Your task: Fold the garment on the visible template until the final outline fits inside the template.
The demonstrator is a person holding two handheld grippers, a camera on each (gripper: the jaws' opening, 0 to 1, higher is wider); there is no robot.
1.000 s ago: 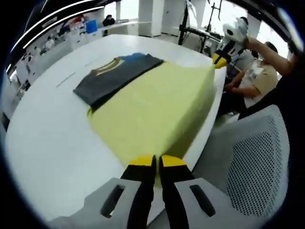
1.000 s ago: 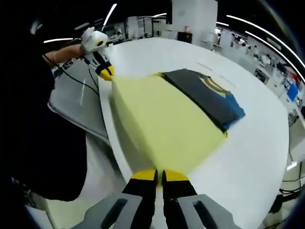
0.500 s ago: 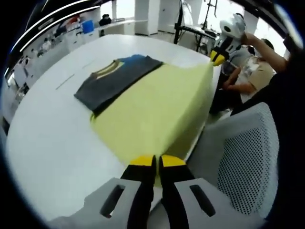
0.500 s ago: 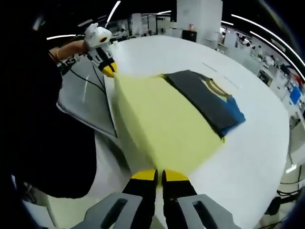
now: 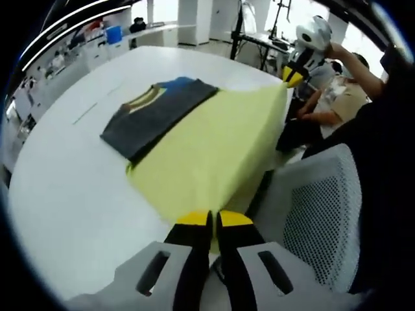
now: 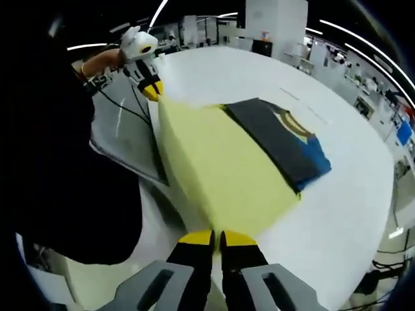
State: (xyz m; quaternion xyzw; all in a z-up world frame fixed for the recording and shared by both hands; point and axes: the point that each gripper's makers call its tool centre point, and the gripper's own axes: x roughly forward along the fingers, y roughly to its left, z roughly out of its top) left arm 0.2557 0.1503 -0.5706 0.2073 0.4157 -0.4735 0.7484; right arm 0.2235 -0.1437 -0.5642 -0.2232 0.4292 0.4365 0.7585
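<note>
A garment lies on the white table (image 5: pixel 65 188): its lower part is pale yellow (image 5: pixel 207 152), its upper part dark grey (image 5: pixel 155 110) with a blue and yellow collar area. In the left gripper view, my left gripper (image 5: pixel 213 220) is shut on one bottom corner of the yellow part, lifted off the table's near edge. My right gripper (image 5: pixel 293 74) holds the far corner. In the right gripper view, the right gripper (image 6: pixel 216 238) is shut on its corner of the yellow part (image 6: pixel 220 168), and the left gripper (image 6: pixel 150 89) pinches the other corner. The dark part (image 6: pixel 279 139) rests flat.
A white mesh office chair (image 5: pixel 324 227) stands beside the table edge. A seated person (image 5: pixel 337 97) is behind the right gripper. A grey mat (image 6: pixel 123 136) and cables lie on the floor. Desks and shelves line the room's far side.
Both grippers have pulled the yellow hem further up and back off the table edge. The dark part has stayed put.
</note>
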